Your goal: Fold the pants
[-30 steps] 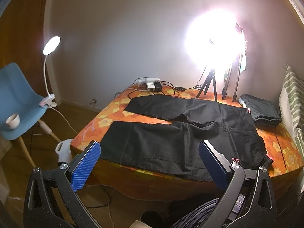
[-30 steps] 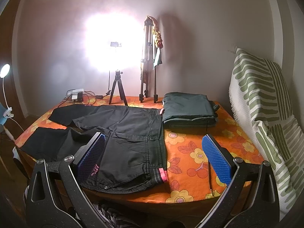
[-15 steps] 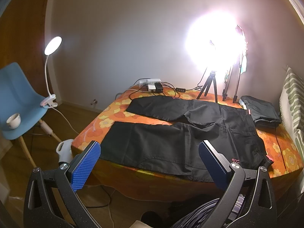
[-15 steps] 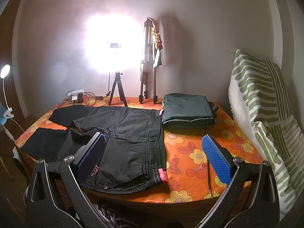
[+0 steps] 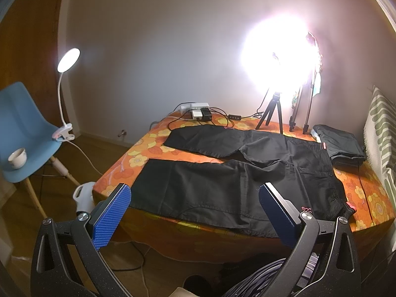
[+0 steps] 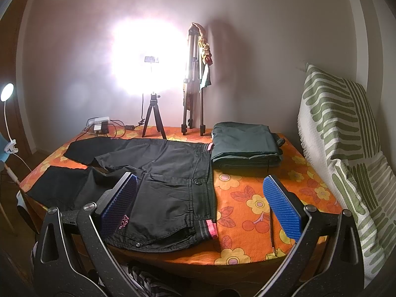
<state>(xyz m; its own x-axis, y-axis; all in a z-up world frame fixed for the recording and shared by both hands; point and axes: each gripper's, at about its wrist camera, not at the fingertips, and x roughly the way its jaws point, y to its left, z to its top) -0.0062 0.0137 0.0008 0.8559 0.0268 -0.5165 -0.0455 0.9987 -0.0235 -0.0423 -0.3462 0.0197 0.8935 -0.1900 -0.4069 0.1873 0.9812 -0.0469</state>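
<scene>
Black pants (image 5: 222,180) flat | chair (image 5: 22,133) left-only | cushion (image 6: 346,148) right-only

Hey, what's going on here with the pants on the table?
A person holds a gripper in each hand, facing black pants spread flat on the flowered table. Both the left gripper and the right gripper are open and hold nothing, short of the table edge. The legs lie apart, unfolded, so folding has not begun. A folded dark garment sits beside the waistband.
</scene>
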